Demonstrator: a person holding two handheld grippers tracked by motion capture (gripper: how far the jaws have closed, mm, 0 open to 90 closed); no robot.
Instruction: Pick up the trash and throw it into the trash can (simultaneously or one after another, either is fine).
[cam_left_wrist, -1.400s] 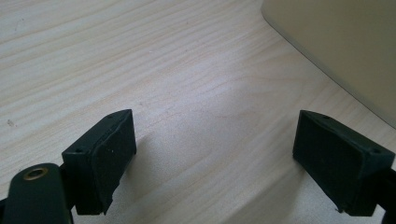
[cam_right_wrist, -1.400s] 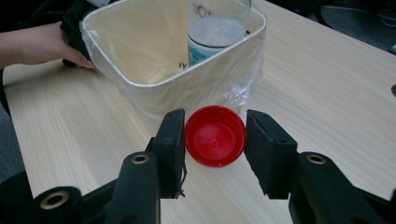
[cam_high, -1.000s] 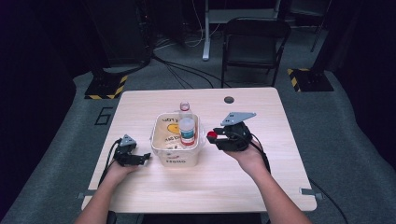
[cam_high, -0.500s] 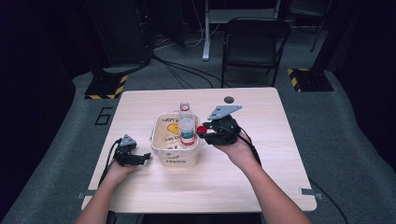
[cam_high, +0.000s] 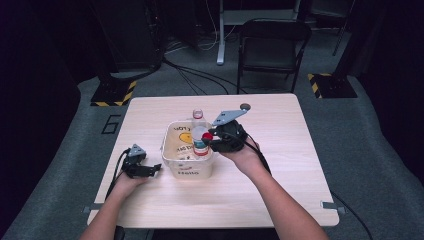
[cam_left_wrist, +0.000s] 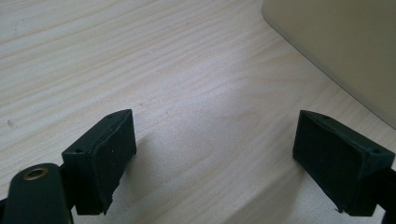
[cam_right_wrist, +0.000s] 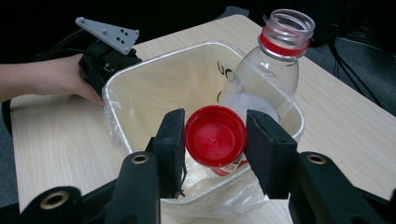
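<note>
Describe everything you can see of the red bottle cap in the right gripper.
The red bottle cap is round, plastic-looking and smooth, with a small dot at its centre and a raised rim. Its flat face is turned toward the gripper camera. The right gripper clamps it by the edges, one black jaw on each side. It is held above the lined cream bin, in front of an uncapped clear bottle with a red neck ring. In the high view it is a small red spot.

R claw (cam_high: 206, 137) w/ red cap (cam_high: 207, 135) moved left from worktop's right half; now over bin (cam_high: 172, 159), beside bottle (cam_high: 198, 120).
</note>
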